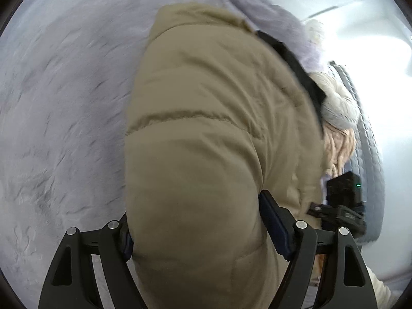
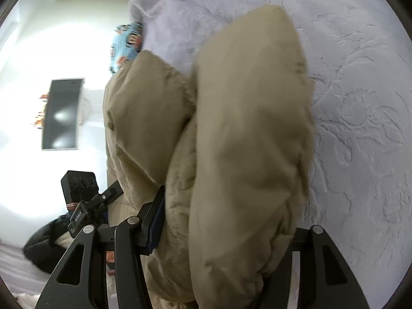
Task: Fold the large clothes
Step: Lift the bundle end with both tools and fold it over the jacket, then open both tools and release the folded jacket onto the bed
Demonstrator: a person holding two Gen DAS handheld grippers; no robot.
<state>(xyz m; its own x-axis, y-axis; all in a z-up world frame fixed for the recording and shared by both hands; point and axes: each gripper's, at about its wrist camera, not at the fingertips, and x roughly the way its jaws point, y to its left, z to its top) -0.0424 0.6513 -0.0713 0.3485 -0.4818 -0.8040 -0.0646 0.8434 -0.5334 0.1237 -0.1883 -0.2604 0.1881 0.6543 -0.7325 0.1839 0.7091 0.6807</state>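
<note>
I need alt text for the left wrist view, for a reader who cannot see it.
The left tongs grip a thick fold of a beige padded jacket, which fills the middle of the view. Beneath it lies a pale grey fluffy blanket; the right tongs show at the right edge.

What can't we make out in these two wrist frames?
- Left wrist: left claw pads mostly buried in the tan puffer jacket.
- Right wrist: right claw far pad hidden behind the jacket.
- Both: the jacket's overall shape is cut off; the lavender blanket is motion-blurred.
</note>
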